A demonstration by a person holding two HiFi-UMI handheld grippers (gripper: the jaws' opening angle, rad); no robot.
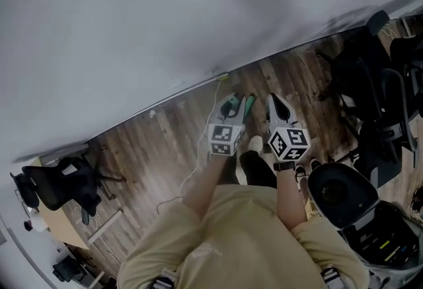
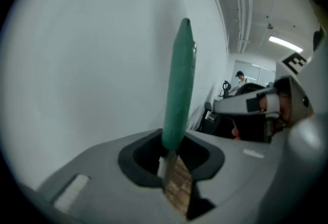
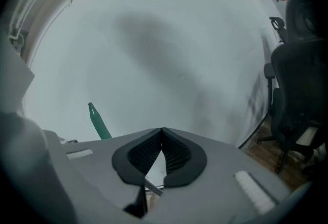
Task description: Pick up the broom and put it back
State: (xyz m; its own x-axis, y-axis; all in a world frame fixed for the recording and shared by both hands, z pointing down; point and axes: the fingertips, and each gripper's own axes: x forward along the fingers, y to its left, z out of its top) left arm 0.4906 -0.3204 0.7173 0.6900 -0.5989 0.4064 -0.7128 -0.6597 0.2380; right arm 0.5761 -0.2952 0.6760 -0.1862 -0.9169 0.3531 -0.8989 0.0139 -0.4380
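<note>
Green broom (image 2: 179, 79) gripped in left tongs (image 2: 171, 159); right tongs (image 3: 161, 133) closed, empty; chair (image 1: 370, 82) beside, wall (image 1: 132, 30) ahead.

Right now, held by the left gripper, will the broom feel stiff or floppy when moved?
Probably stiff: the broom's green handle stands straight from the left gripper. Gripped near that end, it may swing. Its head is unseen, so weight is unclear.

White wall (image 1: 132, 30), wood floor (image 1: 158, 149), black chairs (image 1: 367, 82)

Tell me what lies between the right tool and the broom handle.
Nothing: the head view shows only bare wood floor between the right tool and the green broom handle, held in the left tool.
</note>
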